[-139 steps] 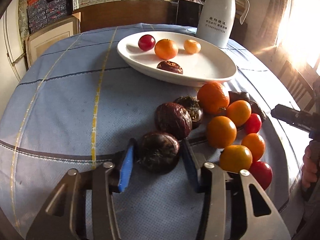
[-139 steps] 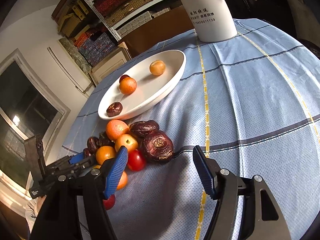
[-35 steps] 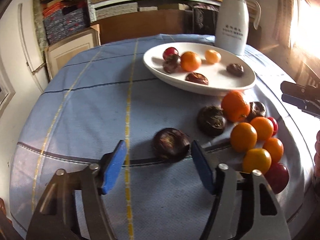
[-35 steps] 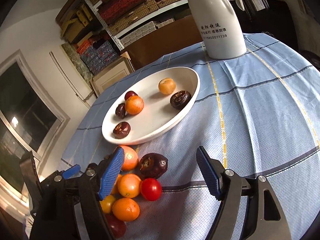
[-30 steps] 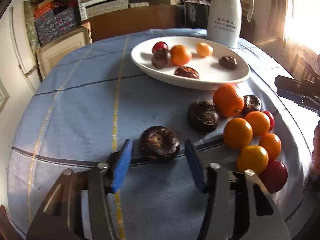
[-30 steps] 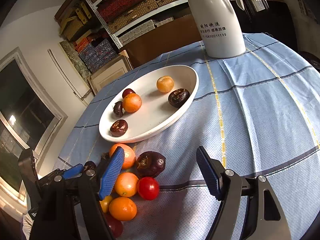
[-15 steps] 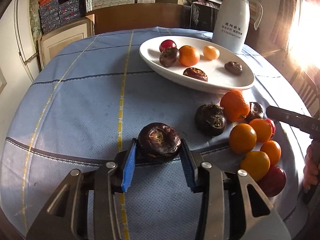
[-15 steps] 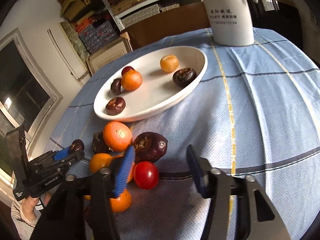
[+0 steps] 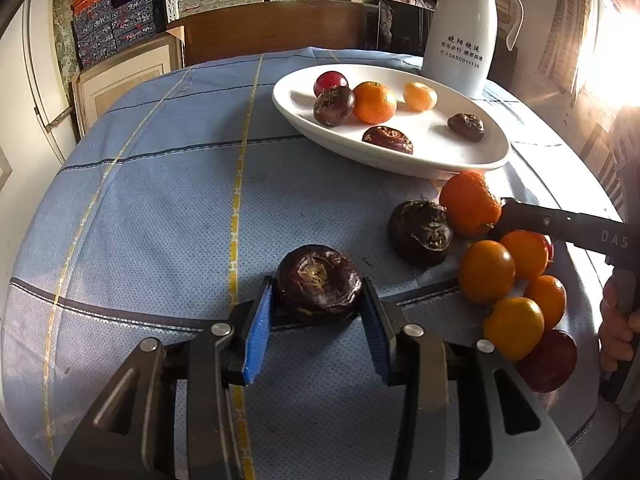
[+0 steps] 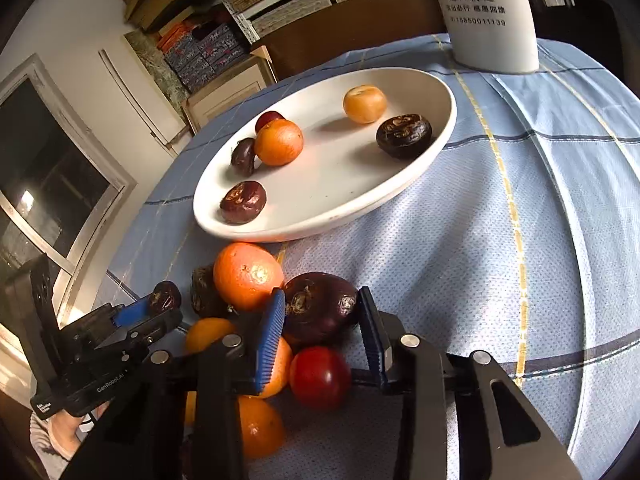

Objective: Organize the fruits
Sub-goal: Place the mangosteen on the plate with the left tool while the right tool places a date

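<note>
My left gripper (image 9: pixel 316 328) is shut on a dark brown water chestnut (image 9: pixel 318 284) on the blue tablecloth. My right gripper (image 10: pixel 322 330) is shut on a second dark chestnut (image 10: pixel 320 306) at the edge of a pile of oranges (image 10: pixel 246 276) and red tomatoes (image 10: pixel 320 376). The white oval plate (image 9: pixel 400 160) at the back holds a red fruit, two oranges and three dark chestnuts. In the left wrist view the second chestnut (image 9: pixel 420 232) lies beside the pile, and the right gripper's black body (image 9: pixel 560 224) reaches in from the right. The left gripper also shows in the right wrist view (image 10: pixel 132 312).
A white thermos jug (image 9: pixel 460 28) stands behind the plate at the table's far edge. The round table (image 9: pixel 160 200) has a blue cloth with yellow and dark stripes. Shelves with boxes and a wooden cabinet stand behind it.
Both grippers were open about a second ago. The left closed onto the near chestnut. The right moved down to the pile and closed onto the other chestnut.
</note>
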Tool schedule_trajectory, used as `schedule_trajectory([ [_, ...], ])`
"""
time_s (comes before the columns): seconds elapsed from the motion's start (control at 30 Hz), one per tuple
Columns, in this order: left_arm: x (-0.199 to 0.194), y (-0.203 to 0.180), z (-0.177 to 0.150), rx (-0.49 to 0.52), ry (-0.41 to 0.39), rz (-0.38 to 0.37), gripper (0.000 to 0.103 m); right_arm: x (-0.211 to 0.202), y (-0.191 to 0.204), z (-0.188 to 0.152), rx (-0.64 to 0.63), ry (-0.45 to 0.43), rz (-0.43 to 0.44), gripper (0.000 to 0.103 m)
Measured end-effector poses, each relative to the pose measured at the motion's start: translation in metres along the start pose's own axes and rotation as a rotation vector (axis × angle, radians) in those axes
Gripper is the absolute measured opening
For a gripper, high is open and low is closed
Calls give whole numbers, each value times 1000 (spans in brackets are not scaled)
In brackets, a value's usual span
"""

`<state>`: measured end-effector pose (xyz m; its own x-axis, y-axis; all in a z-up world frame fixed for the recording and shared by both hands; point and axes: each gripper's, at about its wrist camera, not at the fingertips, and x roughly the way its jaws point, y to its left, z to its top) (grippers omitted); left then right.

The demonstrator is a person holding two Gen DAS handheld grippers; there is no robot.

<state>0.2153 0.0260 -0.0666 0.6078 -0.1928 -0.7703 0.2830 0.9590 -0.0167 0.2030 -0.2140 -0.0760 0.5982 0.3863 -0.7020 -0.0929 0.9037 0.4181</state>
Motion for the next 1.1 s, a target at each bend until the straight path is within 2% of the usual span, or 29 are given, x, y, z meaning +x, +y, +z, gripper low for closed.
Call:
schedule_trajectory([
  [0.03, -1, 0, 0, -2, -2, -4, 41, -3, -1, 0, 6, -12, 7, 26],
  [0.07, -2, 1, 0, -8, -7, -15, 41, -6, -3, 1, 13, -25, 12, 24],
  [0.23, -9, 2, 0, -20, -45, -42, 41, -18, -10, 2, 34, -52, 34, 23],
  [0.4, -9, 4, 0, -33, -47, -55, 41, -10, -8, -1, 28, -20, 48, 23],
  [0.6, -23, -1, 6, -22, -111, -10, 41, -39, -2, 2, -9, -145, 24, 22],
  [0.7, -29, -6, 26, -23, -139, -15, 41, -53, 2, 8, -29, -204, -4, 22],
  [0.83, -23, -18, 65, -2, -161, 12, 41, -57, 15, 36, -85, -258, -68, 22],
  [0.93, -2, -23, 95, -19, -160, 39, 41, -42, 18, 58, -93, -257, -90, 22],
  [1.03, 21, -21, 111, -49, -140, 38, 41, -21, 19, 71, -116, -262, -142, 22],
  [1.1, 33, -20, 113, -53, -129, 30, 41, -6, 13, 73, -113, -228, -137, 22],
])
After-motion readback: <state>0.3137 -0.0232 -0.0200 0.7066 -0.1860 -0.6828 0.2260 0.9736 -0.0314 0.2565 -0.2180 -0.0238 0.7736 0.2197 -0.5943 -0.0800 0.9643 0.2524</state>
